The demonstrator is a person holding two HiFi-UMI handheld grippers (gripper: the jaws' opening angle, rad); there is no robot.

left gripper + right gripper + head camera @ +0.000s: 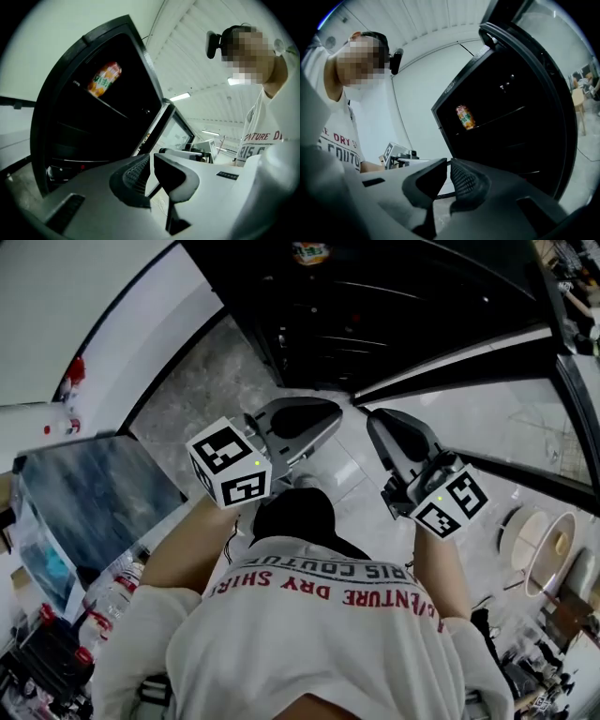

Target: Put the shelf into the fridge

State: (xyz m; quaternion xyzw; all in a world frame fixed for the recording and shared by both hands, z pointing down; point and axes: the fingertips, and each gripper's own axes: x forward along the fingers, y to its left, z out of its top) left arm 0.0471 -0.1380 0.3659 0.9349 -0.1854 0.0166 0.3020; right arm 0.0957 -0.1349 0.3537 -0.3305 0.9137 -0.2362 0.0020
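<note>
The fridge (375,296) stands open ahead of me, dark inside, with wire shelves fitted across it. An orange drink can (104,78) (465,117) sits on an upper shelf. The glass door (487,418) (168,131) is swung out to the right. My left gripper (328,413) (152,161) is held in the air before the opening, jaws together with nothing between them. Just to its right, my right gripper (380,423) (449,166) has its jaws nearly touching, and they hold nothing. I see no loose shelf in any view.
The person's head and white shirt (319,615) fill the lower head view. At the left is a dark glossy panel (94,493) with plastic bottles (112,587) below it. Round pale stools (539,540) stand at the right. Pale tiled floor (347,474) lies under the grippers.
</note>
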